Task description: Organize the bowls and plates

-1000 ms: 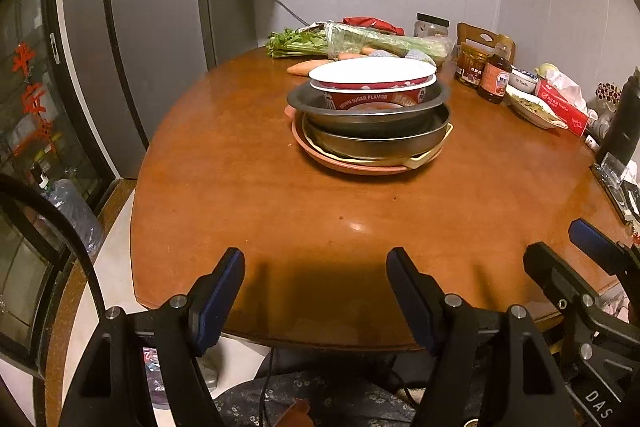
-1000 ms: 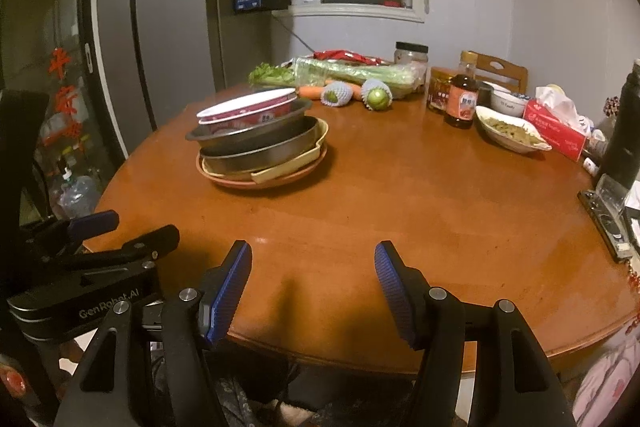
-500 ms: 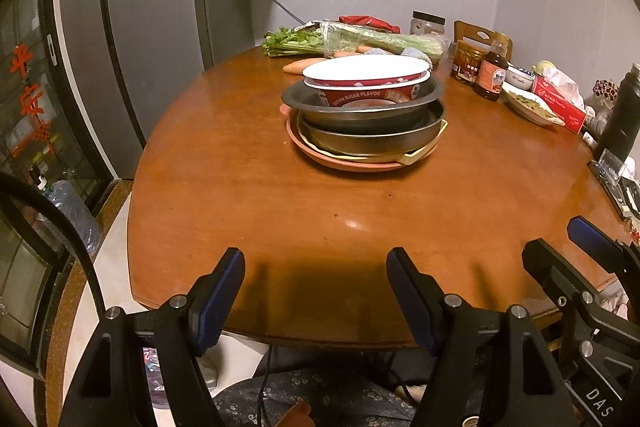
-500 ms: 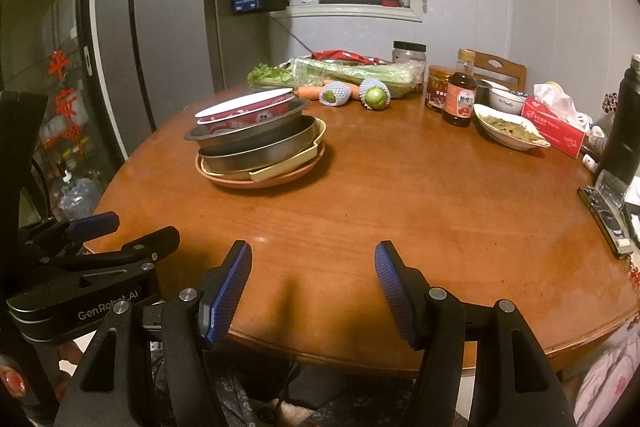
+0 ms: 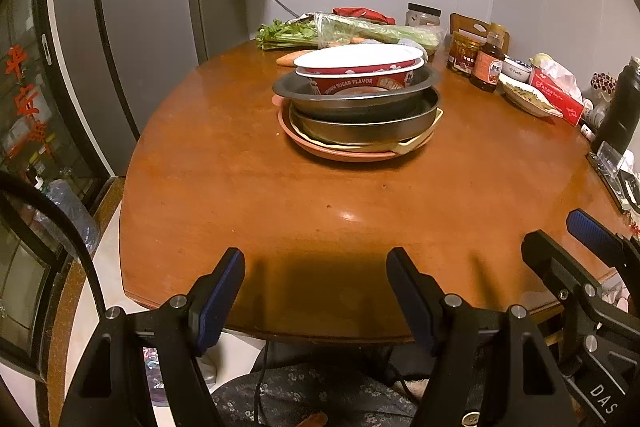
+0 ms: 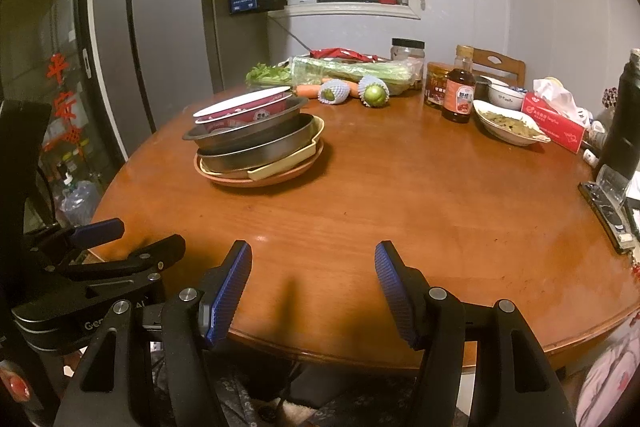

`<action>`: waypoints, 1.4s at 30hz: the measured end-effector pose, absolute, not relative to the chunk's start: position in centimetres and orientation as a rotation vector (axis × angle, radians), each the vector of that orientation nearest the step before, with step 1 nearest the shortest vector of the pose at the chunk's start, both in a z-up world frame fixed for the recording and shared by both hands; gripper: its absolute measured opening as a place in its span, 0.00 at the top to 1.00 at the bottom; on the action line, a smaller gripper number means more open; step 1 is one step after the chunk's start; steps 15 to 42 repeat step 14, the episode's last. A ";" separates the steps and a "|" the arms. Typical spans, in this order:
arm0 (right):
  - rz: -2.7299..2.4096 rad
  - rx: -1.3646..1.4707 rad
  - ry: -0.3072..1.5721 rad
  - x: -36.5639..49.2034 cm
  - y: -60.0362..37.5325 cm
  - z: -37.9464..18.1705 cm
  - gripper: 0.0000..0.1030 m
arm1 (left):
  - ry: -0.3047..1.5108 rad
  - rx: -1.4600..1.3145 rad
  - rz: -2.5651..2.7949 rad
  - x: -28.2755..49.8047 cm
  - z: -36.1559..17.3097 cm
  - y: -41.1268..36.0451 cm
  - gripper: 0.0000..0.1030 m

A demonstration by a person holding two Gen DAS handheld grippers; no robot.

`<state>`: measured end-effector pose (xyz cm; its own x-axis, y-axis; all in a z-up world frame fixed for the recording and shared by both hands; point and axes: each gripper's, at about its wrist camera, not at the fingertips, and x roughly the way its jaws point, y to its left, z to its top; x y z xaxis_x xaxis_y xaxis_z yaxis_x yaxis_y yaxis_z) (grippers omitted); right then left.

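We hold both claws low at the near edge of the round wooden surface (image 5: 248, 187), and over the last second little has changed: the stack of dishes sits slightly nearer and larger in both views than it did a second ago, a sign that we have eased forward a touch, while nothing on the surface has shifted. The left claw (image 5: 316, 291) is spread wide and carries nothing; the right claw (image 6: 314, 283) is likewise released and empty.

The task's things stand in one pile at the centre-far part of the surface, well apart from both claws: a terracotta plate (image 5: 340, 155) at the bottom, a cream dish (image 5: 412, 145) on it, two metal pans (image 5: 360, 131) nested above, and a red-and-white bowl (image 5: 356, 77) crowned by a white plate (image 5: 360, 58). The pile leans a little, its upper pan overhanging to the left.

Far right lie another bowl of food (image 6: 510, 123), a sauce bottle (image 6: 458, 95) and a tissue box (image 6: 556, 117); celery (image 5: 344, 31) lies at the far edge.

We judge that this fits either a finished stacking with the claws drawn back, or a pile waiting to be sorted; the small drift forward settles neither.
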<state>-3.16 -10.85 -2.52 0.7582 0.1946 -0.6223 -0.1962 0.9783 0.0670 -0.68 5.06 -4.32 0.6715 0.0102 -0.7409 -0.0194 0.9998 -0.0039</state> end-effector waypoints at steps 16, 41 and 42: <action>0.218 0.017 0.697 -2.6 -11.0 -3.1 0.36 | 0.848 -0.026 0.007 -0.2 -4.9 5.1 0.29; 0.218 0.017 0.697 -2.6 -11.0 -3.1 0.36 | 0.848 -0.026 0.007 -0.2 -4.9 5.1 0.29; 0.218 0.017 0.697 -2.6 -11.0 -3.1 0.36 | 0.848 -0.026 0.007 -0.2 -4.9 5.1 0.29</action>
